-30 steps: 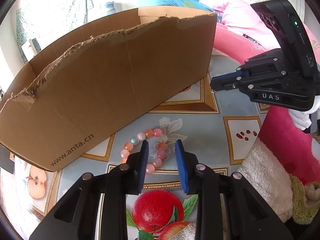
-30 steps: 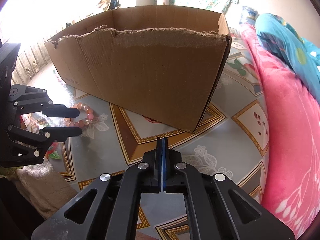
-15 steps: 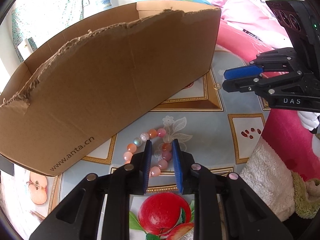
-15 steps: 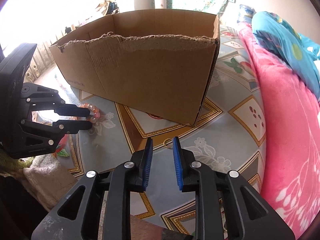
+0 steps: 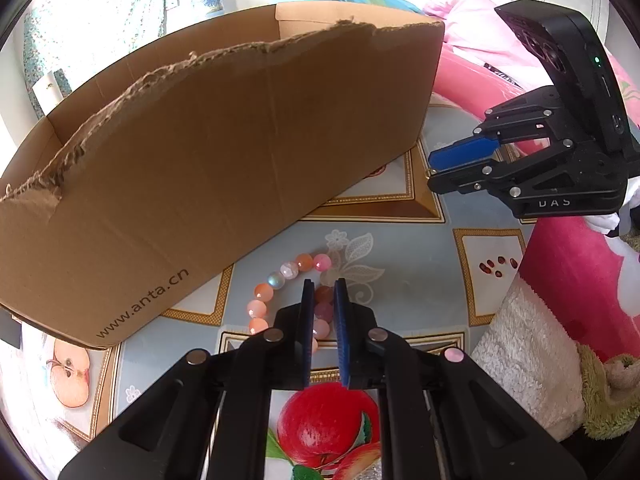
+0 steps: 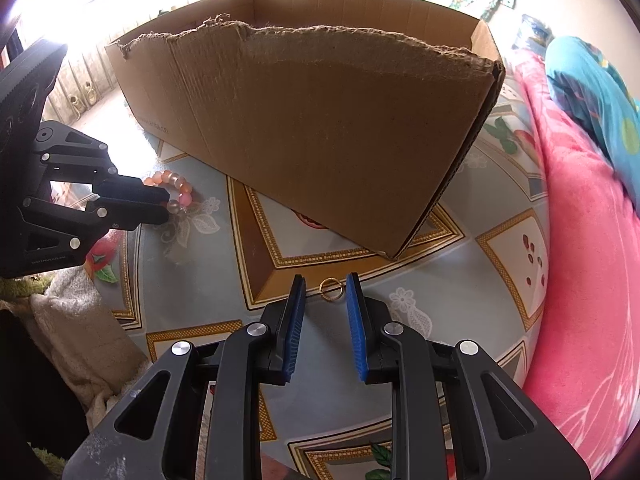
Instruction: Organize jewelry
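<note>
Lower centre of left wrist view: left gripper [image 5: 323,292], jaws closing, narrow gap, one side of bracelet [image 5: 280,280] between blue pads [image 5: 307,320]. Beads visible between pads; contact not certain, so counted as not yet pinched. Rest of bracelet curving up and left of tips, flat on tablecloth [image 5: 420,272], just beside near wall of box [image 5: 224,152].

Lower centre of right wrist view: right gripper [image 6: 325,280], jaws spread, nothing held. Ring [image 6: 330,283], small and gold, flat on cloth between and just beyond tips, touching neither pad. Near corner of box above it, close but apart.

Right edge of left wrist view: right gripper again, tips pointing left and down at cloth, ring barely showing at tip.

Box: open top, torn upper edge, interior not visible from either view.

Step in hand, as judged: pick-up of both pieces, bracelet nearly gripped, ring only lined up.

Next move, as judged:
- left: finish closing on beads, lift straight, watch for round beads slipping out.
- right: lower tips to cloth either side of ring, close gently; thin flat ring likely to skid or lie under pads.
- then over torn edge and into box.
</note>
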Demonstrator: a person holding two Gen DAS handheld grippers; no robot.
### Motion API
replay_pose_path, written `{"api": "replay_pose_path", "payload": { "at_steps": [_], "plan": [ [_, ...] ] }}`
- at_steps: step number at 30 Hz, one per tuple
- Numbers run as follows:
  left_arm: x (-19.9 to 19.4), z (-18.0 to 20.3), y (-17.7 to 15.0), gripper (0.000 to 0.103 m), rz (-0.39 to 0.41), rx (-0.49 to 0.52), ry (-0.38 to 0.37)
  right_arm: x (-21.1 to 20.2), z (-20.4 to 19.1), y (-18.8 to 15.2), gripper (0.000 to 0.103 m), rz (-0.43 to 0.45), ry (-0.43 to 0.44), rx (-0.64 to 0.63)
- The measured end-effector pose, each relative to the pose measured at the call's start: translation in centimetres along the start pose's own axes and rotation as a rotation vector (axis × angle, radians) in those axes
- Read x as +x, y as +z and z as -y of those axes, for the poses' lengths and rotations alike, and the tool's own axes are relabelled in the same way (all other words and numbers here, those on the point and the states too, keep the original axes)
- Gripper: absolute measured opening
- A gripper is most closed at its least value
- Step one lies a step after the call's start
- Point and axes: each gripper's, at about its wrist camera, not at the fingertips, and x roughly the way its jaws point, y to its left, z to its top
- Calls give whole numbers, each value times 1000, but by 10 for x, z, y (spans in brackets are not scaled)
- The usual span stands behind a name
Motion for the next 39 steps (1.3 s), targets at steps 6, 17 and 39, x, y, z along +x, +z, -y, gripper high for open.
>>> {"api": "replay_pose_path", "payload": {
  "at_steps": [6, 17, 39],
  "plan": [
    [-4, -6, -6, 9, 5, 5, -7, 5, 5, 9, 9, -22, 45, -19],
    [-5, -9, -8, 9, 14, -10, -9, 3, 11, 9, 9, -5, 39, 18],
    [-120, -47, 8, 9, 280, -160, -211, -124, -12, 40, 9, 289, 40, 113]
  ]
}}
